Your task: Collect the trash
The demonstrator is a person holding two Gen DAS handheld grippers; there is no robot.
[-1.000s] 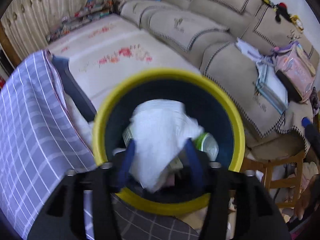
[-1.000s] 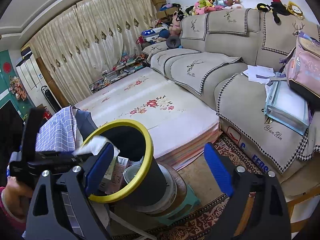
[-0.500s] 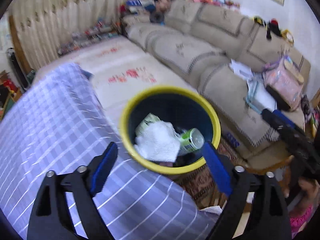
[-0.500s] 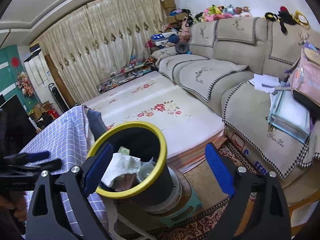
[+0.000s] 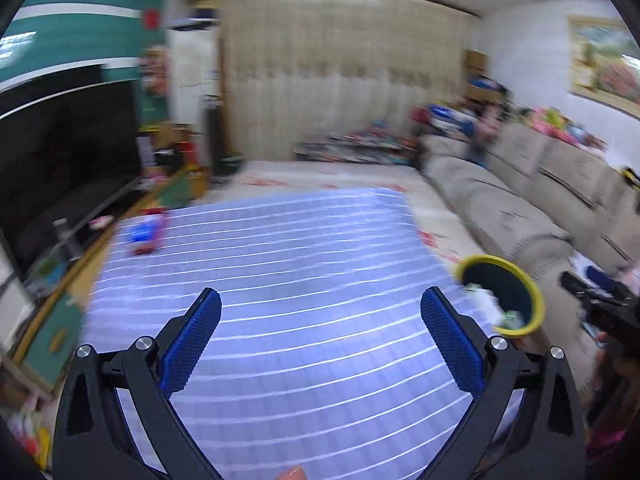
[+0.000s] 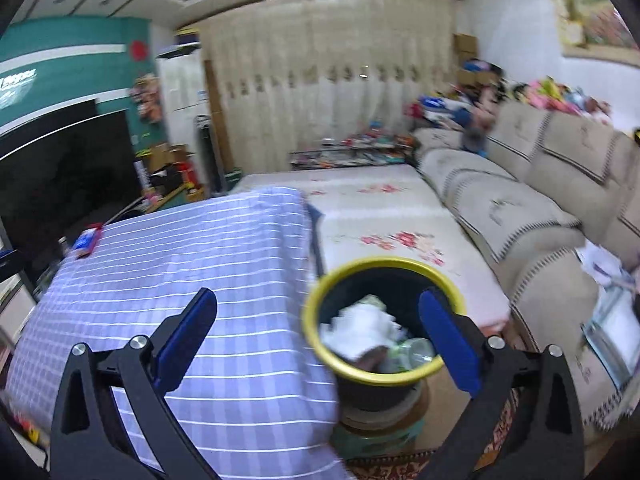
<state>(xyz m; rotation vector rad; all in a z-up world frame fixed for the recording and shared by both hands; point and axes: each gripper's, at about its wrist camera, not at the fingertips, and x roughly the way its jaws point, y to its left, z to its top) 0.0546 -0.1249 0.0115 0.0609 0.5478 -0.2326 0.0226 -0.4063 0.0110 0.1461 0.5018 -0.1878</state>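
Observation:
A dark bin with a yellow rim (image 6: 382,264) stands beside the table and holds a crumpled white tissue (image 6: 362,330), a can and other trash; it also shows in the left wrist view (image 5: 500,268) at the right. My left gripper (image 5: 320,336) is open and empty above the purple checked tablecloth (image 5: 280,280). My right gripper (image 6: 320,336) is open and empty, near the bin and the table edge. A red and blue packet (image 5: 144,234) lies at the table's far left corner, also seen in the right wrist view (image 6: 86,240).
A beige sofa (image 6: 540,216) runs along the right. A low floral mat or bed (image 6: 380,220) lies behind the bin. A black TV (image 5: 68,152) stands at the left. The bin rests on a stool (image 6: 380,436) over a patterned rug.
My left gripper let the white tissue drop into the bin, opened, and swung left over the table. My right gripper turned left toward the table and bin.

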